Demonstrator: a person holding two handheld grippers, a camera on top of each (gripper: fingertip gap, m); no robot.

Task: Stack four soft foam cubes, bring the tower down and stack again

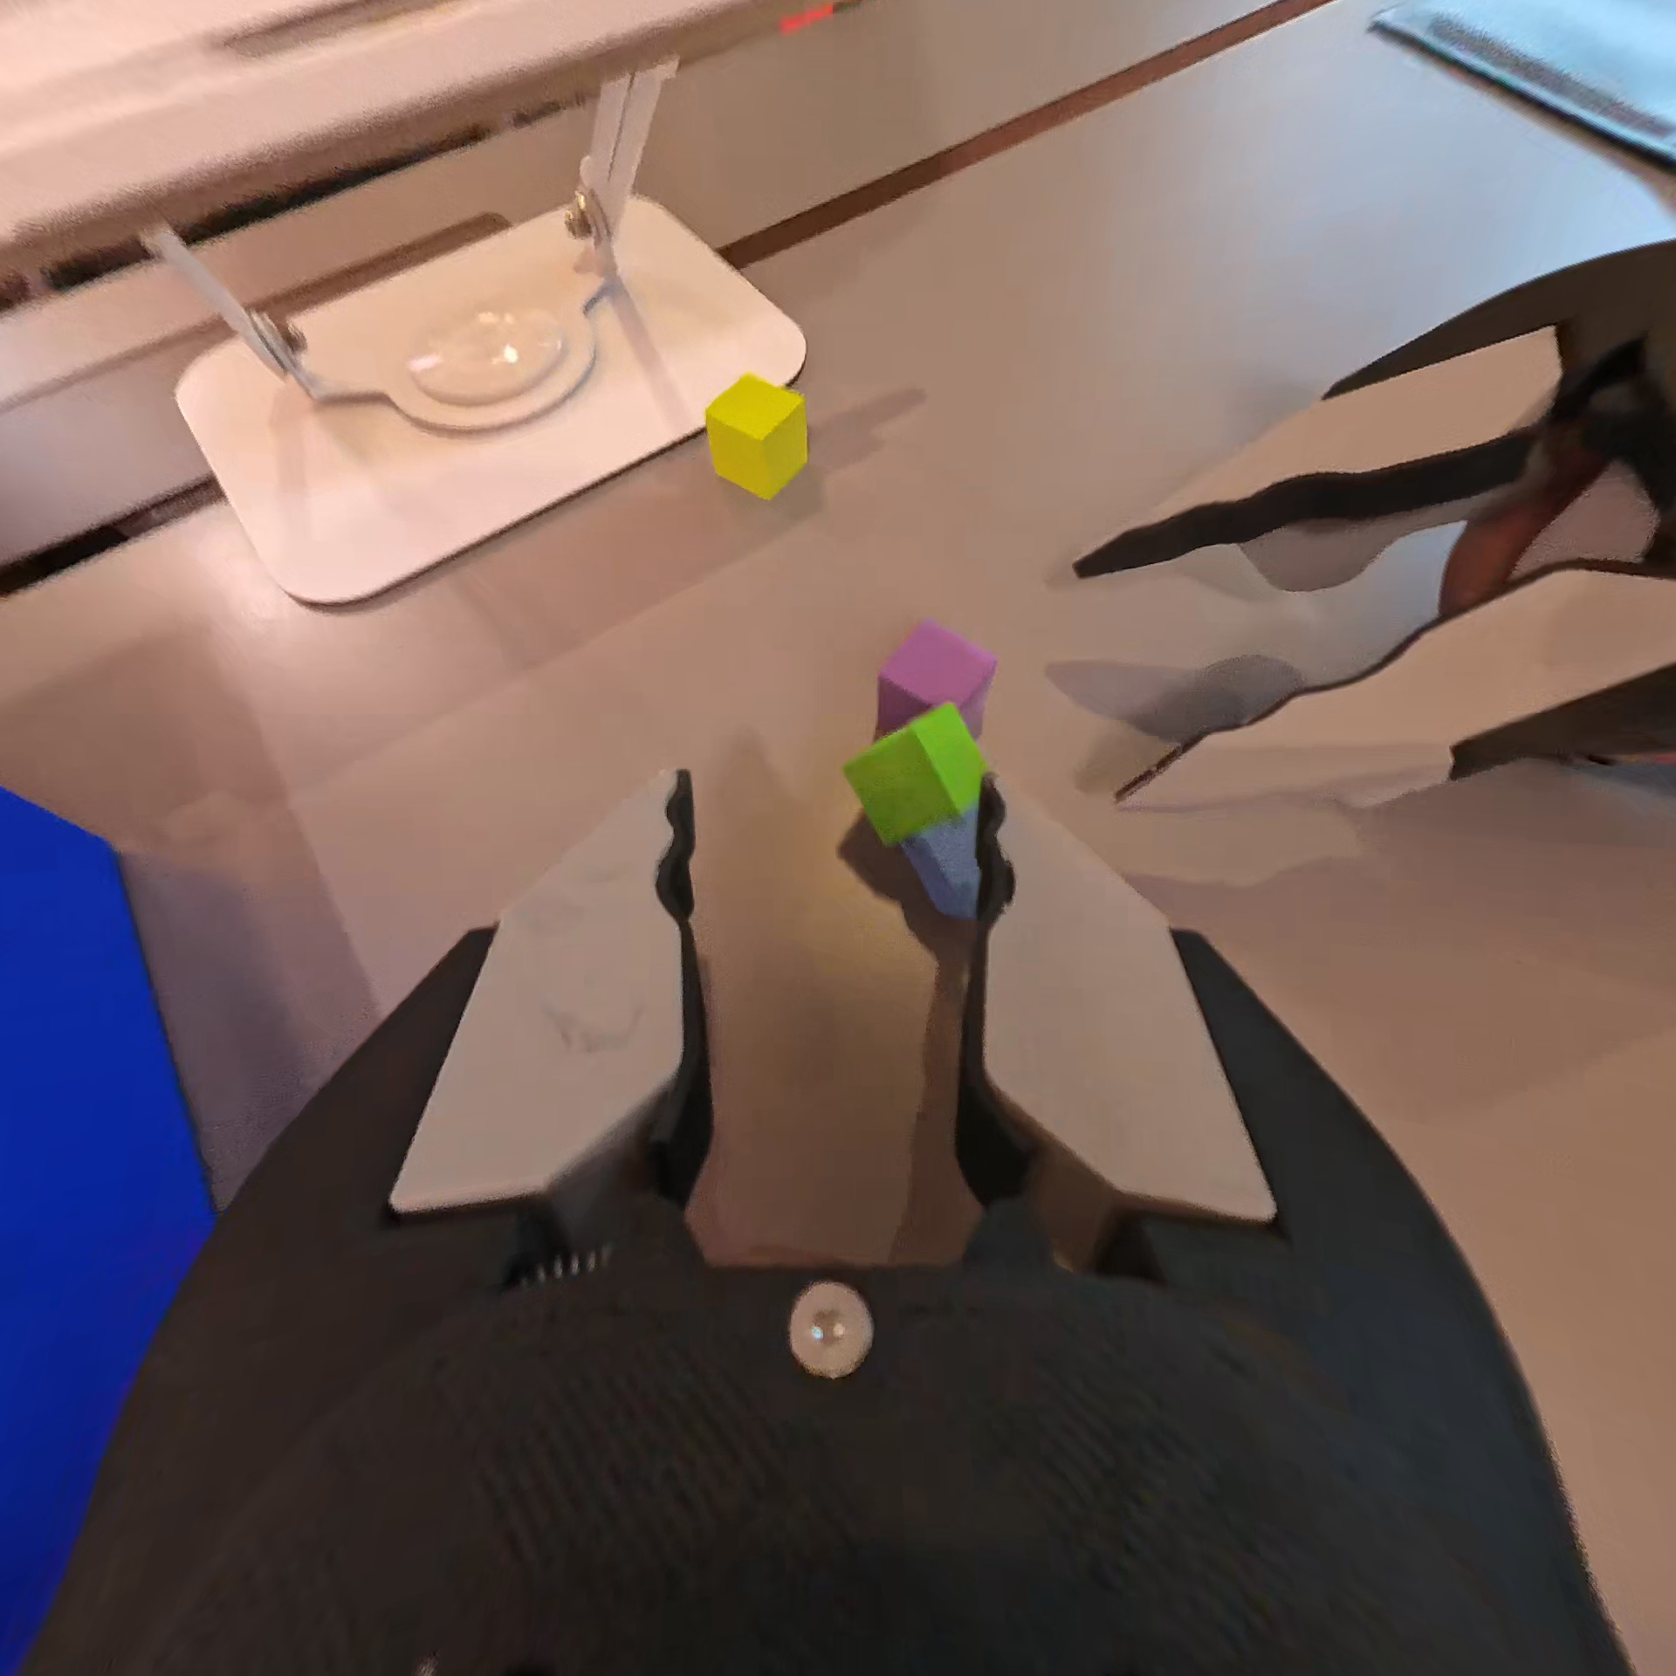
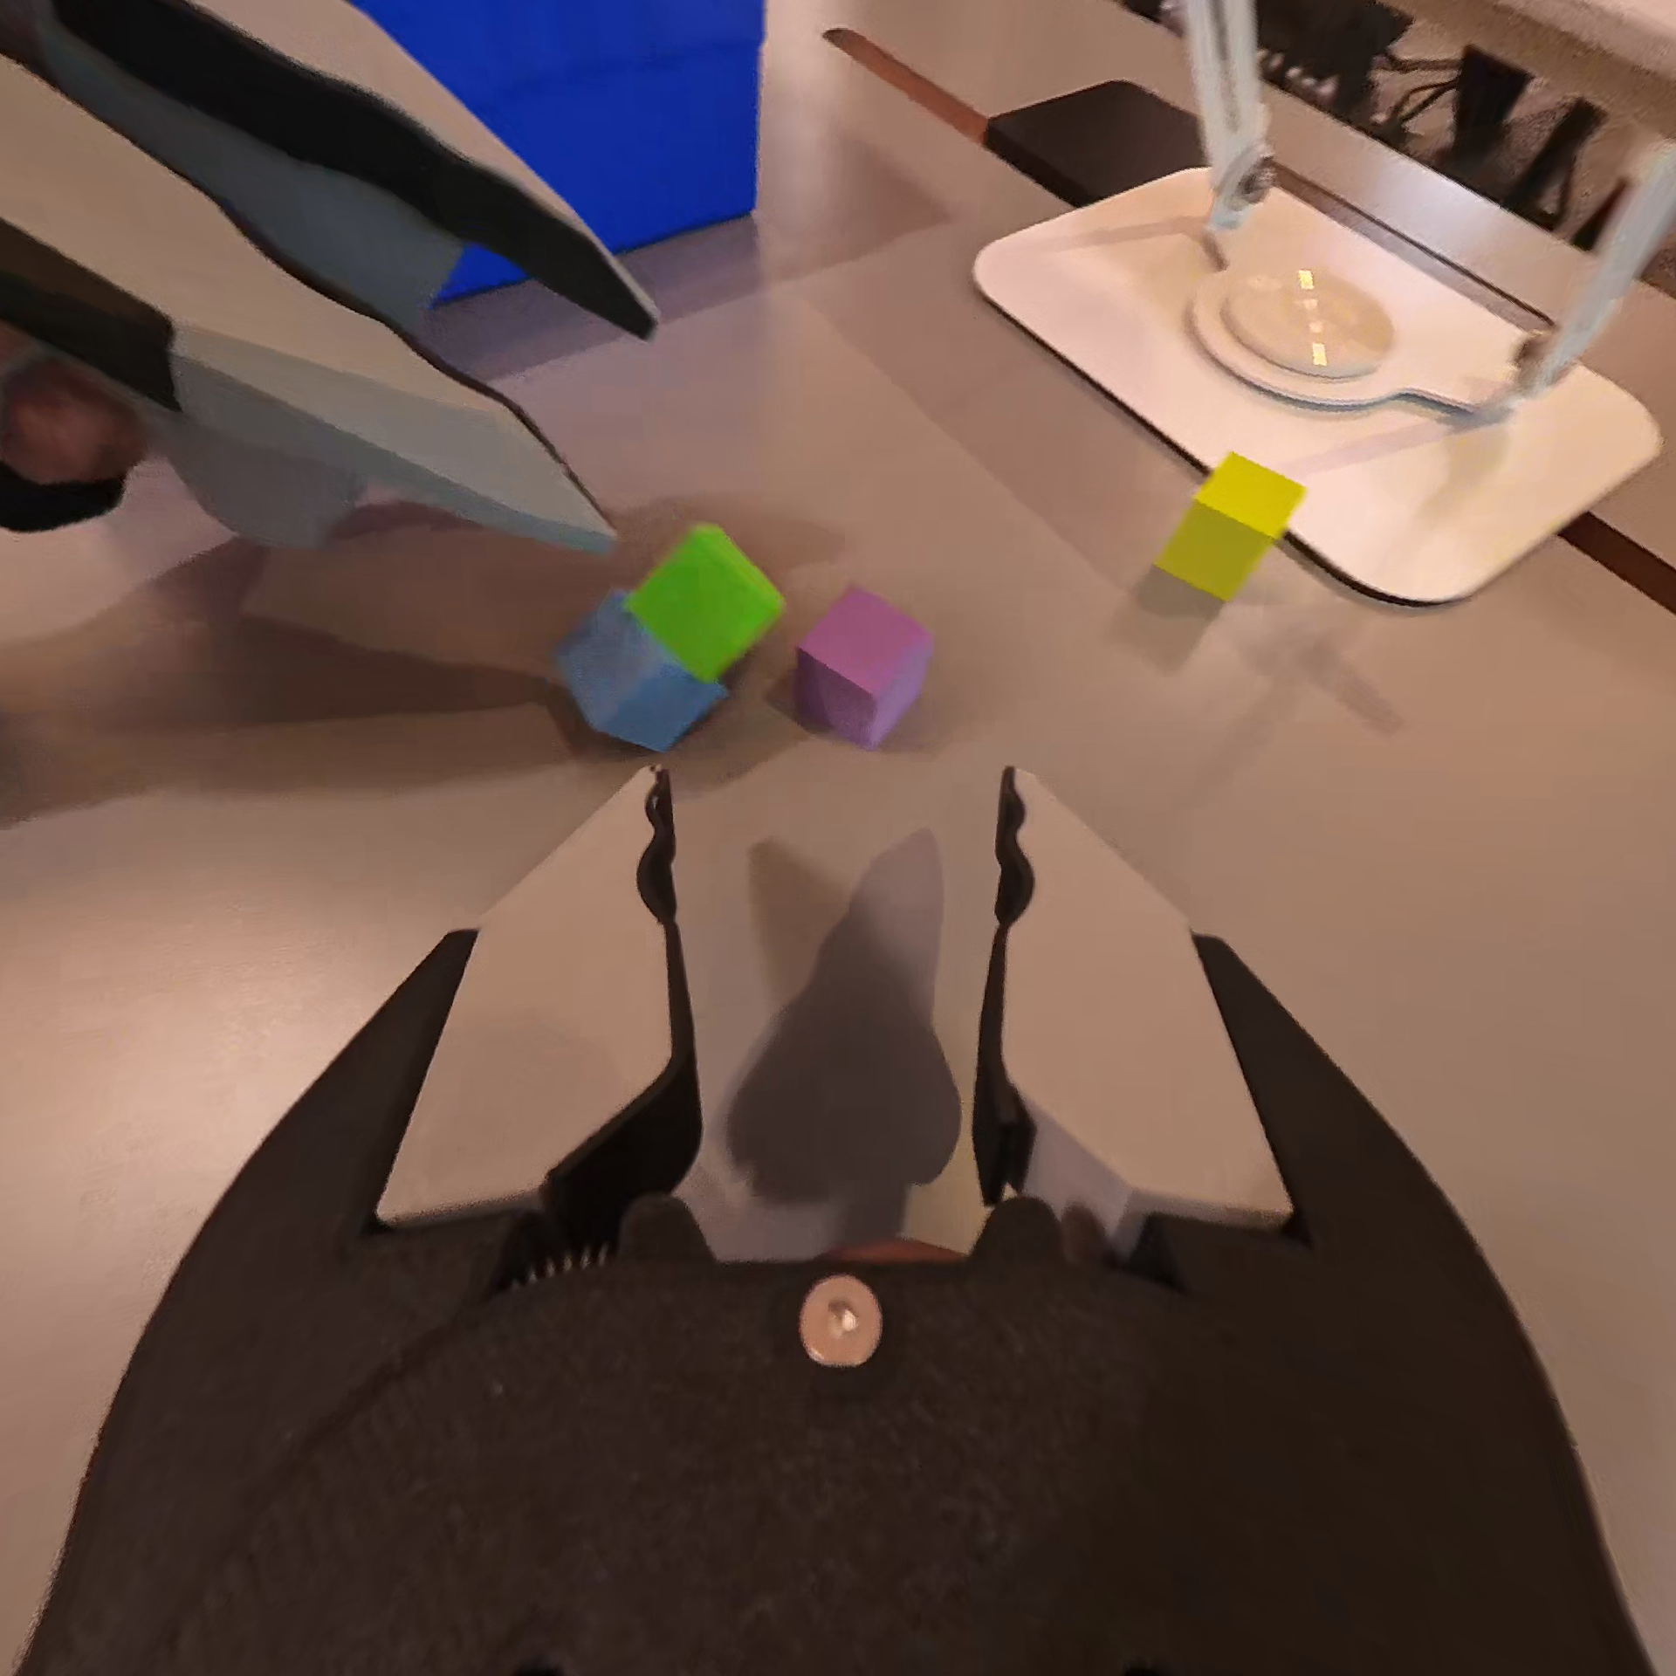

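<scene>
A green cube (image 1: 916,771) lies tilted on a blue cube (image 1: 952,866) on the grey table; the blue cube is tilted too. My left gripper (image 1: 834,787) is open, and its right fingertip (image 1: 993,816) is right beside the two cubes without gripping them. A purple cube (image 1: 939,671) stands just behind them. A yellow cube (image 1: 757,435) stands farther off by a white base. In the right wrist view my right gripper (image 2: 833,778) is open and empty, just short of the blue cube (image 2: 635,676), green cube (image 2: 707,599) and purple cube (image 2: 866,667). The yellow cube (image 2: 1229,526) is at the right.
A white stand base with a round lens (image 1: 490,435) (image 2: 1315,363) stands behind the yellow cube. A blue box (image 1: 73,1134) (image 2: 617,118) stands on the left gripper's side. My left gripper (image 2: 626,435) and right gripper (image 1: 1102,680) face each other across the cubes.
</scene>
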